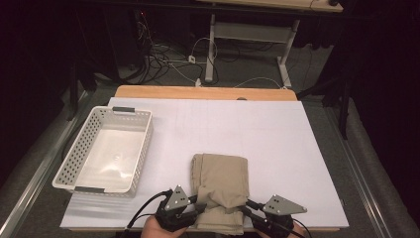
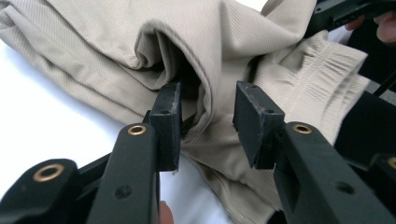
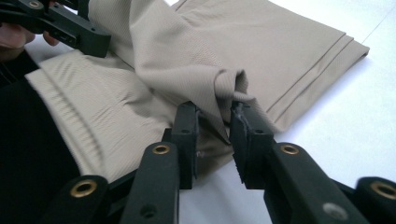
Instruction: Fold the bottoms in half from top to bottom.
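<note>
The white table sheet (image 1: 277, 134) is evenly lit from above, while the surroundings are left dark. Slight softness is seen overall; near jaws are blurred in the gripper views.

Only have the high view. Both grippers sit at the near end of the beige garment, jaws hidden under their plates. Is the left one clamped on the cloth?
Observer: No. The left gripper stands open. A raised fold of the beige garment is between its jaws, with a gap beside one pad.
Operator: Right one?
Observer: The right gripper has a narrower gap, with a ridge of cloth standing in it. I cannot tell whether the pads press on it.
Operator: Which end of the garment is that?
Observer: The waist end. A gathered elastic waistband lies just beside the jaws, on the person's side.
</note>
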